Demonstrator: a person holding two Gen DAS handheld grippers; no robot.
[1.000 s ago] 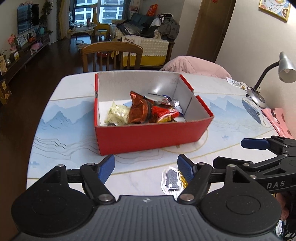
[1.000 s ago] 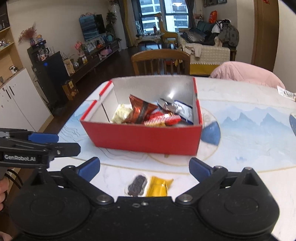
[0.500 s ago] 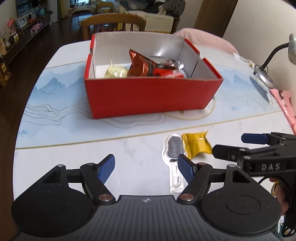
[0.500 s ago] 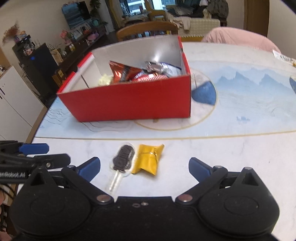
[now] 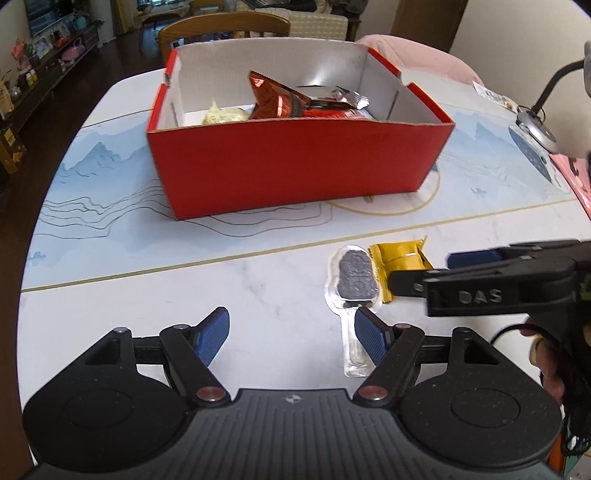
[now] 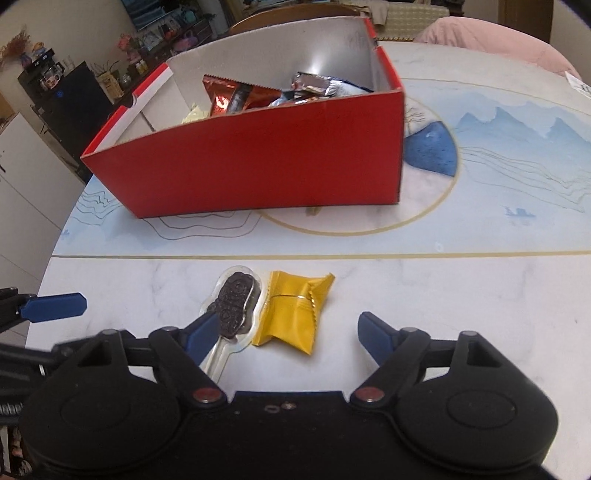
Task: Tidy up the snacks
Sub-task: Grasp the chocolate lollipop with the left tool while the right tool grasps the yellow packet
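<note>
A red box (image 5: 295,170) (image 6: 266,166) holding several snack packets stands on the table. In front of it lie a dark cookie in a clear wrapper (image 5: 356,280) (image 6: 234,302) and a gold-wrapped snack (image 5: 400,260) (image 6: 295,314), side by side. My left gripper (image 5: 291,334) is open and empty, low over the table; its right finger is at the cookie wrapper's tail. My right gripper (image 6: 286,334) is open and empty, with the gold snack between its fingers and its left finger over the cookie wrapper. It also shows in the left wrist view (image 5: 480,277).
A desk lamp (image 5: 535,122) and a pink item (image 5: 572,173) stand at the table's right edge. A wooden chair (image 5: 221,26) is behind the box. The table's left edge drops to dark floor.
Both grippers have moved down and forward toward the two loose snacks. The right gripper now straddles the gold snack. The snacks and the box have not moved.
</note>
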